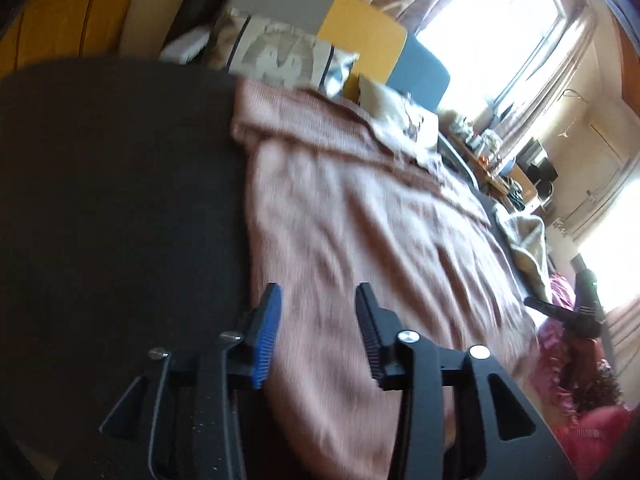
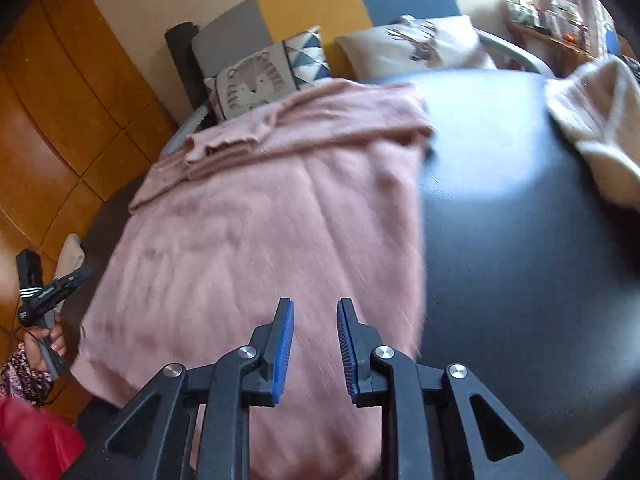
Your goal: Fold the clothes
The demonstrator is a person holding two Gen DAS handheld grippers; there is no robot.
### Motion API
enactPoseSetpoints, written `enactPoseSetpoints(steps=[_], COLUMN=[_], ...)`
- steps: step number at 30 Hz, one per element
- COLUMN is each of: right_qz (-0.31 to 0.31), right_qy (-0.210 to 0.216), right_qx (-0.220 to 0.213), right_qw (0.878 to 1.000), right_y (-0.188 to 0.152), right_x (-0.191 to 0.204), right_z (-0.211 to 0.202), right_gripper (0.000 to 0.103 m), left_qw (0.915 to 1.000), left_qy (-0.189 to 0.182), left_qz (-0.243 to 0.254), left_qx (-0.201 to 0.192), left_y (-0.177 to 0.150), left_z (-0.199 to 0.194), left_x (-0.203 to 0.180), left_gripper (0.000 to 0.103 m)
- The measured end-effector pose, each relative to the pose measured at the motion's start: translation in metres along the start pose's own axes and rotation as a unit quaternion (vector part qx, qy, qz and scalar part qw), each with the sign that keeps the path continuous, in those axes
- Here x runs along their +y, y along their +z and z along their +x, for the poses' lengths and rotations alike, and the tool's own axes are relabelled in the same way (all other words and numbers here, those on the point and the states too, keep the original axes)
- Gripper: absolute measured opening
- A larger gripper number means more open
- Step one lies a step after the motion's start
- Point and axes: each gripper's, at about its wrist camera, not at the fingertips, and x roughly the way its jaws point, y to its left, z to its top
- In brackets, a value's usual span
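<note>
A large round dark table [image 2: 520, 220] fills most of both wrist views, with a sofa [image 2: 312, 4] in grey, yellow and blue panels behind it along the top of the frame. Spread over the table lies a pink knitted sweater [image 2: 260, 232], the garment to be folded; in the right wrist view it covers the centre and left, its sleeves already laid across the upper part near the neckline, its hem running toward the bottom edge. A cream knitted garment [image 2: 592, 120] sits at the upper right, apart from the pink one. Patterned cushions [image 2: 256, 80] rest on the sofa at upper centre. The right gripper [image 2: 316, 344] rises from the bottom centre, its blue-padded jaws slightly parted with nothing between them, hanging above the sweater's lower half. The left gripper [image 1: 318, 328] shows at the bottom centre of its own view, jaws released and wider apart, also empty, over the sweater's edge where it meets bare table. It appears again small at the lower left of the right wrist view, held in a hand [image 2: 48, 340]. Both pictures are motion-blurred. Judging from this, the risk is that a gripper pinches only the top layer of the knit, so the folded sleeves slide loose, or that the hem overhanging the table's near edge drags the sweater off.
</note>
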Motion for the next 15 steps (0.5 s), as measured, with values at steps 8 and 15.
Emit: enactPoseSetpoints(steps=[8,15], right_qz=[0.038,0.046], right_qy=[-0.009,0.001], right_qx=[-0.028,-0.039], right_qw=[0.999,0.998], right_y=[-0.028,-0.033], right_x=[0.005,0.02], right_z=[-0.008,-0.01], right_gripper=[0.022,0.022], left_qw=[0.9995,0.9976], left_qy=[-0.007,0.041], left_qz=[-0.022,0.041], left_qx=[0.021,0.038], left_y=[-0.038,-0.05], left_z=[-0.012,-0.021], left_x=[0.0,-0.01], left_gripper=[0.046,0.048])
